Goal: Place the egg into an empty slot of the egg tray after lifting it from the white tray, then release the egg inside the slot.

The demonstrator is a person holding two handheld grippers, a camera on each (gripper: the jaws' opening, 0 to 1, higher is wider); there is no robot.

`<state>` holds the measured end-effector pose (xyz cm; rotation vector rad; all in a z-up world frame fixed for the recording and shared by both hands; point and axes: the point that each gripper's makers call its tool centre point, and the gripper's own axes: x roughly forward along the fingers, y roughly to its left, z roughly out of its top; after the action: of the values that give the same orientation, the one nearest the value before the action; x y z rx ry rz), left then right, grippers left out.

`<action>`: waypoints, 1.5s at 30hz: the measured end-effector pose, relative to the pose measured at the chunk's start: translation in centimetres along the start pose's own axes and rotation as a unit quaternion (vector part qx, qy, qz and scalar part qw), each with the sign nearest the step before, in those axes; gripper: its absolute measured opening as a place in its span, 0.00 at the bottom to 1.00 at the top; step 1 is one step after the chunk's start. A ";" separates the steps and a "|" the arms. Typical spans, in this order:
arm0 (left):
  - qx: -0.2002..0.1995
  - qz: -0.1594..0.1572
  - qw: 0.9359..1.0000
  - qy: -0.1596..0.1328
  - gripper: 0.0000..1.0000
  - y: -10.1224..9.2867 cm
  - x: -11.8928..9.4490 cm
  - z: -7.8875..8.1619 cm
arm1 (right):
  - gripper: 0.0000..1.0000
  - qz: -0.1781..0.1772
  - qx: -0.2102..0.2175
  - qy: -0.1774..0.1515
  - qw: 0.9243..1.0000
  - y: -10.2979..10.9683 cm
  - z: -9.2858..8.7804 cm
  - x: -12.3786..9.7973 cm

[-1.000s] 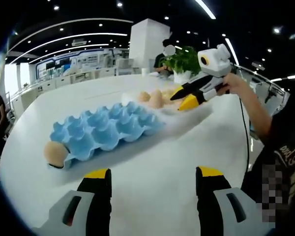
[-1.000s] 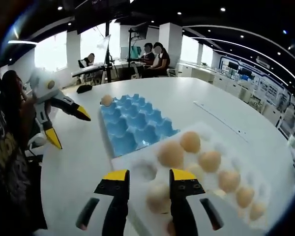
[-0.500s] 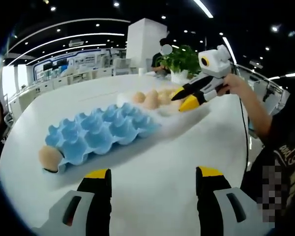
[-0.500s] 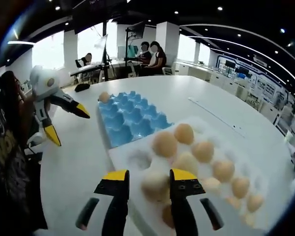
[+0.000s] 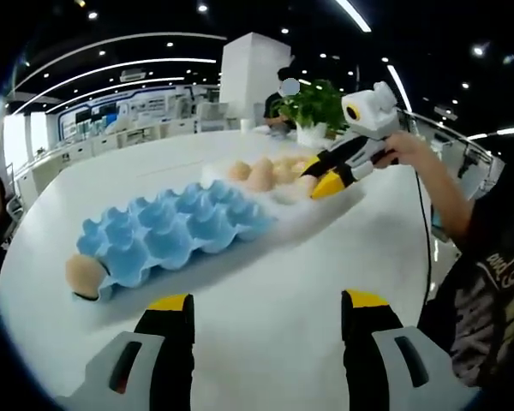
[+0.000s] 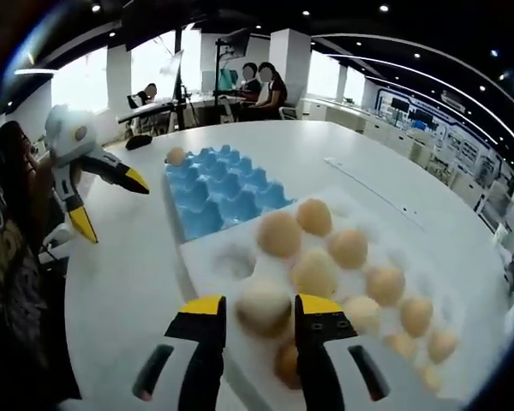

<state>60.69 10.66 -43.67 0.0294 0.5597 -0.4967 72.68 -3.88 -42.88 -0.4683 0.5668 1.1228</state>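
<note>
Closer over the shallow white plastic tray (image 6: 207, 257) than a second ago: right gripper (image 6: 259, 318) with yellow-tipped black jaws now straddling a pale beige egg (image 6: 264, 306) at the tray's near edge, jaws apart on either side, contact with the shell impossible to tell, not yet clamped. Other tan eggs (image 6: 313, 217) ranged beyond and to the right of the tips. Further ahead and left of the jaws, touching the white tray's far edge, the blue moulded egg tray (image 6: 218, 199), most slots empty, one egg (image 6: 176, 156) in its far corner. Off to the left above the table, the left gripper (image 5: 264, 321), jaws wide apart on nothing. Judged: approach finished, closing and lifting next, then a carry forward to any blue slot.
</note>
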 end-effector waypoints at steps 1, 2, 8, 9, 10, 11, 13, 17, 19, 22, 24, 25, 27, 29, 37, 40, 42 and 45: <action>0.000 0.000 1.000 0.000 0.70 0.0 0.0 0.0 | 0.32 0.002 0.001 0.000 1.000 0.0 0.0 0.0; 0.000 -0.001 1.000 0.000 0.70 0.0 0.0 -0.1 | 0.31 0.001 0.002 0.000 1.000 -0.1 0.0 0.0; 0.000 -0.002 1.000 0.001 0.70 0.0 -0.1 -0.2 | 0.27 -0.005 0.009 -0.002 1.000 -0.2 -0.2 0.0; 0.000 -0.002 1.000 0.001 0.70 0.0 -0.1 -0.2 | 0.27 -0.006 0.009 -0.002 1.000 -0.2 -0.2 0.0; 0.000 -0.002 1.000 0.000 0.70 0.0 -0.1 -0.2 | 0.27 -0.004 0.010 -0.003 1.000 -0.3 -0.2 0.0; 0.000 -0.002 1.000 0.000 0.70 0.0 -0.1 -0.2 | 0.27 -0.004 0.012 -0.003 1.000 -0.3 -0.2 0.0; 0.000 -0.002 1.000 0.000 0.70 -0.1 -0.1 -0.2 | 0.27 -0.004 0.014 -0.004 1.000 -0.3 -0.2 0.1; -0.001 -0.003 1.000 0.001 0.70 -0.1 0.0 -0.3 | 0.27 -0.004 0.012 -0.005 1.000 -0.4 -0.2 0.1; -0.001 -0.003 1.000 0.001 0.70 -0.1 0.1 -0.2 | 0.27 -0.003 0.012 -0.006 1.000 -0.4 -0.2 0.0; -0.001 -0.003 1.000 0.000 0.70 -0.1 0.1 -0.2 | 0.27 -0.003 0.012 -0.007 1.000 -0.7 -0.2 0.0; -0.002 -0.003 1.000 0.000 0.70 0.0 0.1 -0.2 | 0.27 -0.004 0.010 -0.008 1.000 -0.7 -0.2 0.0; -0.002 -0.003 1.000 0.000 0.70 0.0 0.1 -0.2 | 0.27 -0.004 0.010 -0.009 1.000 -0.7 -0.2 0.0; -0.002 -0.003 1.000 -0.001 0.70 0.0 0.1 -0.2 | 0.27 -0.004 0.011 -0.009 1.000 -0.7 -0.2 -0.1; -0.004 -0.004 1.000 0.000 0.70 0.0 0.1 -0.3 | 0.27 -0.006 0.011 -0.008 1.000 -0.7 -0.2 -0.1; -0.007 -0.001 1.000 -0.003 0.70 0.4 -0.2 -0.4 | 0.27 -0.010 0.012 -0.008 1.000 -0.8 0.1 -0.2; -0.009 0.001 1.000 -0.003 0.70 0.6 -0.3 -0.5 | 0.26 -0.013 0.011 -0.011 1.000 -0.8 0.5 -0.3; -0.009 0.000 1.000 -0.002 0.70 0.6 -0.3 -0.6 | 0.26 -0.014 0.009 -0.012 1.000 -0.7 0.6 -0.3; -0.009 -0.001 1.000 -0.002 0.70 0.5 -0.3 -0.6 | 0.26 -0.015 0.007 -0.014 1.000 -0.6 0.9 -0.4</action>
<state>60.37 11.38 -44.06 0.0110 0.5593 -0.4928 73.33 -3.79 -41.88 -0.4481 0.5415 1.0951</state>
